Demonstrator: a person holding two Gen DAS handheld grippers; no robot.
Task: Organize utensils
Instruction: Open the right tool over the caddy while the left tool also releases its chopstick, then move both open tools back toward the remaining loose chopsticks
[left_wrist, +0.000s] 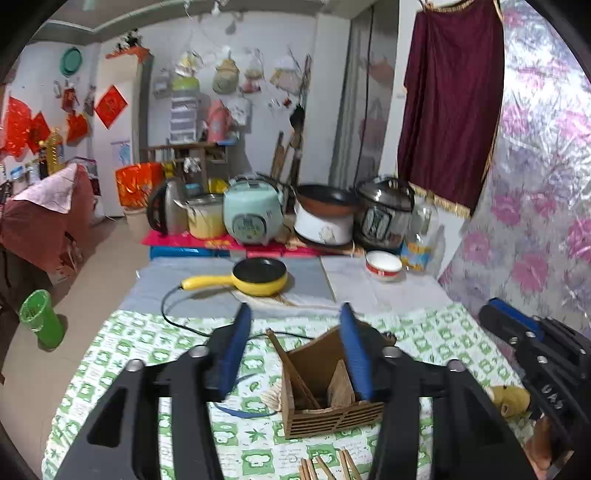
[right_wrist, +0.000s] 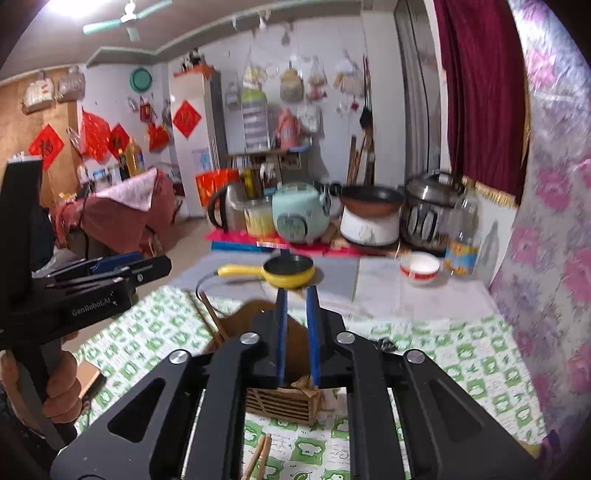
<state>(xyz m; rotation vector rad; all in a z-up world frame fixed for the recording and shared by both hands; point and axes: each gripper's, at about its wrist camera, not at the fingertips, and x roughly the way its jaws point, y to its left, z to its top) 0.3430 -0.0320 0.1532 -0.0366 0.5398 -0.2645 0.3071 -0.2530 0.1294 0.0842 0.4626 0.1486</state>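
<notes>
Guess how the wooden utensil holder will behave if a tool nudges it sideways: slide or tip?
The wooden utensil holder looks like thin slatted board, so probably light and stiff. It sits on a patterned cloth, so a low push would likely drag or bunch the fabric rather than slide cleanly. The chopsticks lean out on one side, so a high push might tip it.

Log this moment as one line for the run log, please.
left gripper: open, empty | right gripper: slightly open, empty | holder: chopsticks inside | loose chopsticks: on cloth, near holder
</notes>
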